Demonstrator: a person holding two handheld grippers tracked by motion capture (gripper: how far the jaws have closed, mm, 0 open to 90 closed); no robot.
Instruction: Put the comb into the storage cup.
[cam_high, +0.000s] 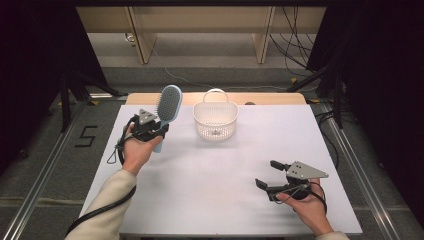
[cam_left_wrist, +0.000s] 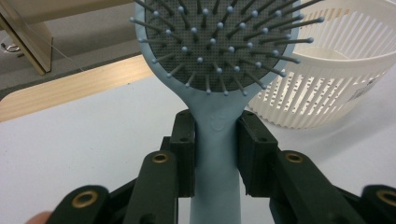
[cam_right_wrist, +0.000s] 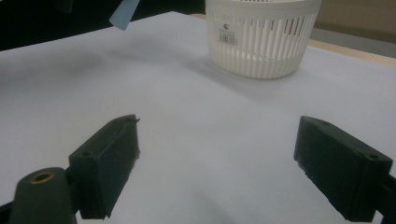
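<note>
The high view looks down over the table (cam_high: 210, 190); both gripper views sit low and close, sharing the white basket (cam_left_wrist: 336, 79) at upper right.

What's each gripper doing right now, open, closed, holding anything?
Left gripper: closed on the handle of the blue hairbrush, held up beside the white basket.
Right gripper: open, holding nothing, low over the table.

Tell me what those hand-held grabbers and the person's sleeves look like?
Each gripper, left and right, is black, with two blocky jaws on hinged links joined by brass-coloured rivets. A grey three-cornered plate sits on top of each, and a black cable trails back from it. The sleeves are cream-coloured.
</note>
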